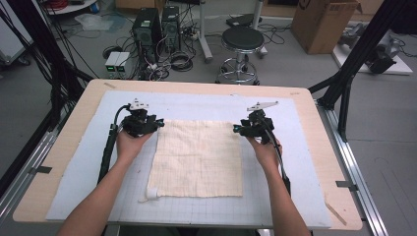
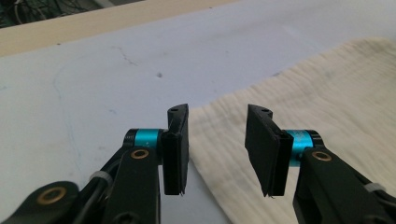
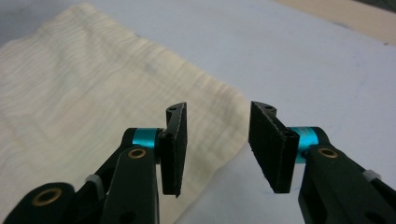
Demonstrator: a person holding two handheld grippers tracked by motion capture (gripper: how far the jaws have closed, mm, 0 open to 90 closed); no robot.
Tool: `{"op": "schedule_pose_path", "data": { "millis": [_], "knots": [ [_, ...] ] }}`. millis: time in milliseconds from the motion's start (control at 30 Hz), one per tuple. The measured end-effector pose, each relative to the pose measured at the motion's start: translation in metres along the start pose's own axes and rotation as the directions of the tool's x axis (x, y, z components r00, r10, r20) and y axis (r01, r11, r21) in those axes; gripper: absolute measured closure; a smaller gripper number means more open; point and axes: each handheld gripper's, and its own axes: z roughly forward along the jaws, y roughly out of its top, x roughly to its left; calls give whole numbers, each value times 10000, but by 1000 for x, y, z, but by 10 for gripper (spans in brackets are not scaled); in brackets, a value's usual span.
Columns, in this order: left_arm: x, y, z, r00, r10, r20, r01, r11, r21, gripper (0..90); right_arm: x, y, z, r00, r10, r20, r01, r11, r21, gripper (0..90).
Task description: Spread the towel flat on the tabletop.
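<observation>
While parted and gripping nothing, left gripper [image 1: 158,124] and right gripper [image 1: 237,129] flank the two far corners of the cloth [image 1: 199,158], one each side, pointing inward toward each other. Seen along the left gripper [image 2: 217,144], cloth [image 2: 317,116] lies ahead and to the right, its far left corner just beyond the gap, edge passing under the open jaws, untouched by the pads [image 2: 180,149]. Seen along the right gripper [image 3: 217,142], cloth [image 3: 84,93] spreads ahead and to the left, corner falling between the open jaws, pads [image 3: 271,149] clear of it. Equally near, each to its own corner; neither favoured.

Lies flat, nearly square, cream and crinkled, sides running square with the table edges, small tag or folded bit at the near left corner. Likely calls for closing inward and downward on a corner before any lift or fold.

Rests on a pale gridded mat [image 1: 275,206] over a wooden table [image 1: 59,162]. Beyond: round black stool [image 1: 242,39], computer towers [image 1: 147,27], tangled cables on a grey floor, cardboard box [image 1: 322,22], black frame struts either side.
</observation>
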Motion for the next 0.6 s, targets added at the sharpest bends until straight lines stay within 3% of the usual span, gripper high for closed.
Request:
{"op": "schedule_pose_path", "data": {
  "millis": [67, 167, 233, 300, 400, 533, 600],
  "knots": [
    [-4, -6, -5, 9999, 95, 113, -95, 9999, -54, 595, 4, -2, -1, 9995, 16, -310, -6, 9995, 306, 564],
    [-9, -14, -11, 9988, 309, 389, -322, 9990, 318, 580, 9, -2, 1, 9987, -4, -517, 36, 9980, 629, 567],
    [-13, -21, -16, 9980, 345, 538, -349, 9994, 76, 587, 12, -2, 1, 9972, 109, -740, -56, 9974, 717, 567],
    [-15, -26, -20, 9959, 461, 773, -480, 9986, 227, 591, 18, -3, 1, 9963, -61, -859, 133, 9964, 833, 568],
    [-18, -34, -27, 9949, 529, 859, -530, 9986, -16, 594, 26, -10, -1, 9954, -451, -842, 499, 9972, 558, 576],
    [-19, -41, -35, 9936, 700, 881, -694, 9975, -101, 594, 29, -20, -6, 9930, -332, -1135, 366, 9989, 286, 555],
    [-19, -44, -39, 9940, 592, 921, -572, 9981, -242, 595, 31, -25, -10, 9917, -310, -1252, 329, 9994, 135, 545]
  ]
}}
